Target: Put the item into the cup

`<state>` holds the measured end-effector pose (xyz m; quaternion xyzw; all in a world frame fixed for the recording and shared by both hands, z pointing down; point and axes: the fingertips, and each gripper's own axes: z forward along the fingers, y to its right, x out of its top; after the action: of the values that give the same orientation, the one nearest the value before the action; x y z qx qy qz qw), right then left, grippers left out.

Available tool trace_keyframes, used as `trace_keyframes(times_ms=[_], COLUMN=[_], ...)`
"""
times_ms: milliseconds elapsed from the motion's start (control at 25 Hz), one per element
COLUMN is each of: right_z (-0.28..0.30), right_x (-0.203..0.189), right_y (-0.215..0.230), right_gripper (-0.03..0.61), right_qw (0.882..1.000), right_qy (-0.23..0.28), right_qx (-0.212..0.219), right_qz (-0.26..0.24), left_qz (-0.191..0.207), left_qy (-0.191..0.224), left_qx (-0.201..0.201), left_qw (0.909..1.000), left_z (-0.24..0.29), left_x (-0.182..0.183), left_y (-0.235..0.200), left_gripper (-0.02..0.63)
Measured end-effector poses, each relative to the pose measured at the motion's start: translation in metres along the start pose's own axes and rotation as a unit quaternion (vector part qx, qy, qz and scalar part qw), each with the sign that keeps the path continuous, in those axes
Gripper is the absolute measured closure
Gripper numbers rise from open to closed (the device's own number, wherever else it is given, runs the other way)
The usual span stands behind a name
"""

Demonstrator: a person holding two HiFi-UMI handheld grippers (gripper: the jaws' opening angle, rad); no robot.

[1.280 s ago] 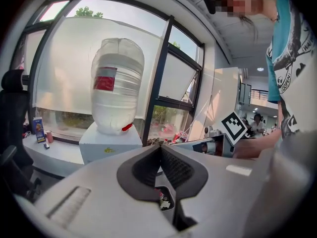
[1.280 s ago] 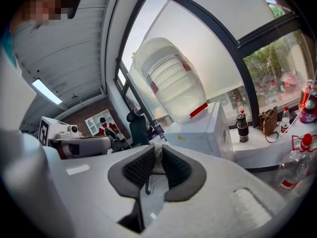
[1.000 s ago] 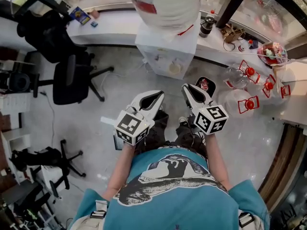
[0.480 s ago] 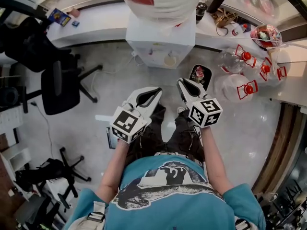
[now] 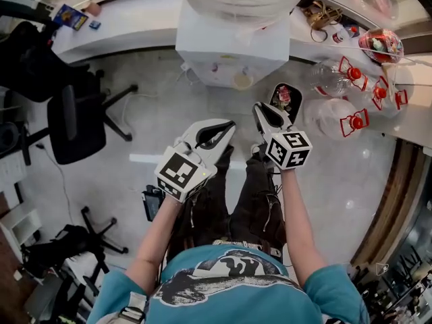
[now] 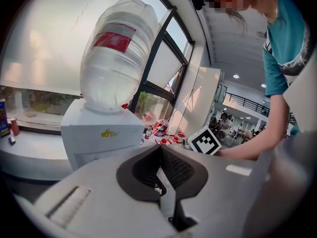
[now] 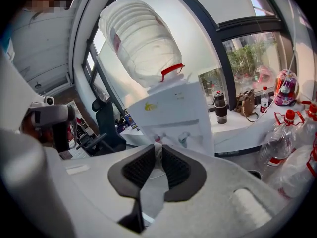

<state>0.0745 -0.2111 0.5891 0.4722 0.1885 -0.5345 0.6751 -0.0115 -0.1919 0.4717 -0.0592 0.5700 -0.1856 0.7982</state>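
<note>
Lowered since earlier: left gripper (image 5: 228, 125), jaws together, empty; right gripper (image 5: 258, 108), jaws slightly apart, empty; both facing water dispenser (image 5: 229, 46).

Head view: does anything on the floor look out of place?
Clear red-capped bottles crowd the floor right of the dispenser, which is an odd place to keep them. Nothing looks spilled or broken.

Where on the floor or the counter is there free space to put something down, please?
Bare floor lies between the office chair and the water dispenser. The white counter is bare between the blue packet and the dispenser. Right of the dispenser is crowded: a bin and big water bottles with red handles.
</note>
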Motion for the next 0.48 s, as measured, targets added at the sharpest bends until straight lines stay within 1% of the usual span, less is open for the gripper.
trace_keyframes(times_ms=[120,280,480], right_z=[0.023,0.055,0.087], right_x=[-0.01,-0.03,-0.047], right_y=[0.014,0.03,0.05], right_gripper=[0.531,0.531,0.531], right_qw=[1.0,1.0,1.0], right_qy=[0.013,0.011,0.001], right_qx=[-0.005,-0.012,-0.021], right_qz=[-0.002,-0.004,0.018], left_qz=[0.002,0.027,0.016], left_qy=[0.004,0.006,-0.008], left_qx=[0.004,-0.003,-0.01], left_qw=[1.0,0.9996,0.9998], left_z=[0.002,0.002,0.004], left_x=[-0.008,-0.022,-0.041], left_y=[-0.014,-0.024,-0.033], left_gripper=[0.603,0.614,0.614])
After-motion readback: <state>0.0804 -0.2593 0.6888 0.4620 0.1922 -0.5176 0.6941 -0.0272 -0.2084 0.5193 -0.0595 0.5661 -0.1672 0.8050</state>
